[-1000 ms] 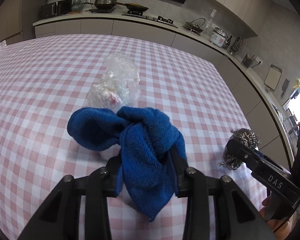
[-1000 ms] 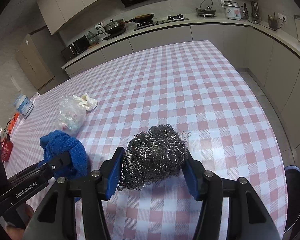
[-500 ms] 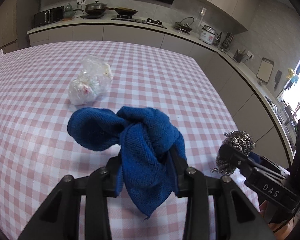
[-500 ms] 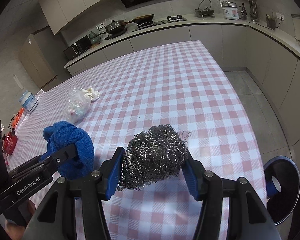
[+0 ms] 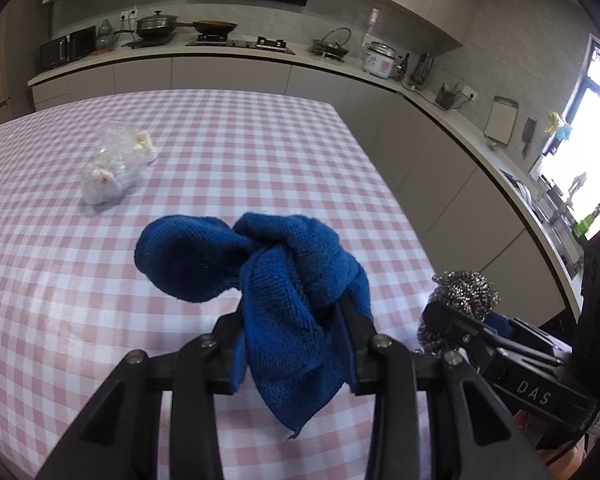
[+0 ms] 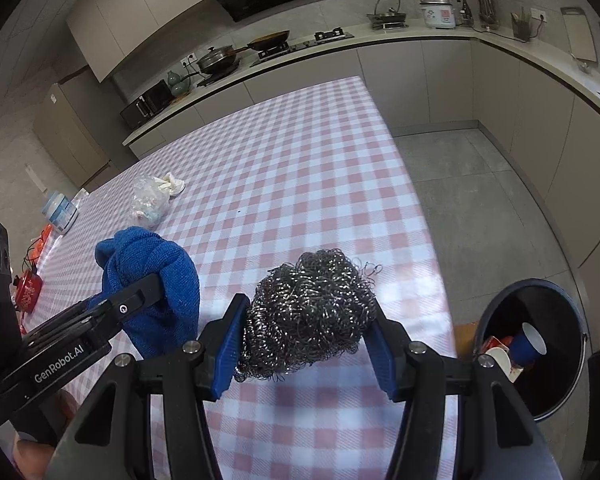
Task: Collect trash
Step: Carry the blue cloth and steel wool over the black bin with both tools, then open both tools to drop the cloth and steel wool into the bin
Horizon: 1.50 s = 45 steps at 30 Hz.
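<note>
The blue cloth (image 5: 284, 300) covers the inner faces of the left gripper (image 5: 296, 344), so the pads cannot be seen. The steel wool (image 6: 308, 312) likewise hides the inner pad faces of the right gripper (image 6: 306, 344). In the left wrist view the right gripper's body covers the lower part of the steel wool. The bin (image 6: 568, 304) on the floor at the near right is partly cut off by the gripper frame. What the clear plastic bag (image 5: 110, 166) on the far tabletop (image 5: 260, 152) holds is too small to tell.
</note>
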Tool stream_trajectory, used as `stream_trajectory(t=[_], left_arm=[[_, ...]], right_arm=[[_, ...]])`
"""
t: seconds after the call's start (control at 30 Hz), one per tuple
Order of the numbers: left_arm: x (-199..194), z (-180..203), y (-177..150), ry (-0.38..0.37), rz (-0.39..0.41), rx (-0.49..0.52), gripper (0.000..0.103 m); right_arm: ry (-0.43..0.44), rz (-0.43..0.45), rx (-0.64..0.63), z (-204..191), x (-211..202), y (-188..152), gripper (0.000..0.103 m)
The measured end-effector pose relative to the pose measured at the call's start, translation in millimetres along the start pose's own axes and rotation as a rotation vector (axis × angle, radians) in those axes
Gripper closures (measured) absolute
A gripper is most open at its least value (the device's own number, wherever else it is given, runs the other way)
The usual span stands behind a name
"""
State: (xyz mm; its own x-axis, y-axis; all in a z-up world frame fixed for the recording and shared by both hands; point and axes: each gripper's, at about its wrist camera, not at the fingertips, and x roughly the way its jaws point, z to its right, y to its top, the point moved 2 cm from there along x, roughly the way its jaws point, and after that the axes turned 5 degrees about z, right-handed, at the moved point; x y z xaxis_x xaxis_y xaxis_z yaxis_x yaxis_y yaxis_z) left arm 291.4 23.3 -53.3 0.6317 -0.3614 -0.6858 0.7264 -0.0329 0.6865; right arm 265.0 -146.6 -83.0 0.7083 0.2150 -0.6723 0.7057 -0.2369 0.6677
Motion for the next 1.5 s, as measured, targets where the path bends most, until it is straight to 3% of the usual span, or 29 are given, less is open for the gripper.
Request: stream_trajectory(t=[0.37,0.87,1.03,1.5], left_arm=[[10.7,83.6,-9.2,-0.097,-0.028,0.088,0.065],[48.8,207.1,-25.1,-0.266,-0.132,0.212,0.065],[66.5,235.3,-36.4,-0.276,-0.173,0.237,0.065],[126.3,278.9,-70.4,-0.207,-0.293,0.265,0.065]], right_arm=[[-0.110,0.047,0.125,84.2,-50.6,-14.2,0.045],[-0.311,0.072,0.335,234.6,-111.4,-51.6,0.045],[-0.322,0.066,0.377,270.1,-113.8,-59.9,0.045],[-0.311,-0.006,0.406,331.5,-84.0,-78.6,0.045]])
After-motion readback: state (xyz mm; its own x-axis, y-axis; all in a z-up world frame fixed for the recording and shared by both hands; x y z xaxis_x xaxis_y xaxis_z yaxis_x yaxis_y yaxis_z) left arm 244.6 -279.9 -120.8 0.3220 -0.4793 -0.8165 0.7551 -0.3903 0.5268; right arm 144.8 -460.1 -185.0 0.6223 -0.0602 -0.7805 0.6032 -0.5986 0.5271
